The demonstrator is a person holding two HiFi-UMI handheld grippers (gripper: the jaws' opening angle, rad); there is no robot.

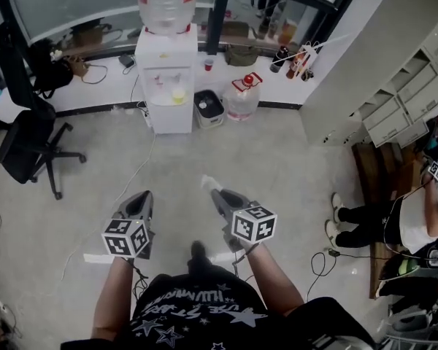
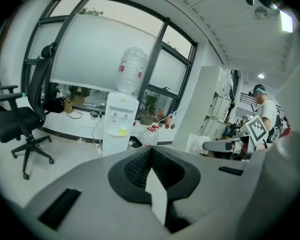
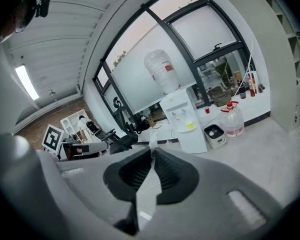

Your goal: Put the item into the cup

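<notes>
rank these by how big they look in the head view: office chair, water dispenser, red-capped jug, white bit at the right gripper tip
1. office chair and water dispenser: too alike to rank
2. red-capped jug
3. white bit: smallest, though nearest the camera

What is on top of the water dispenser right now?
A large clear water bottle with a red-and-white label stands neck-down on the water dispenser. Its neck is covered by the dispenser's top, so the seating cannot be seen.
</notes>
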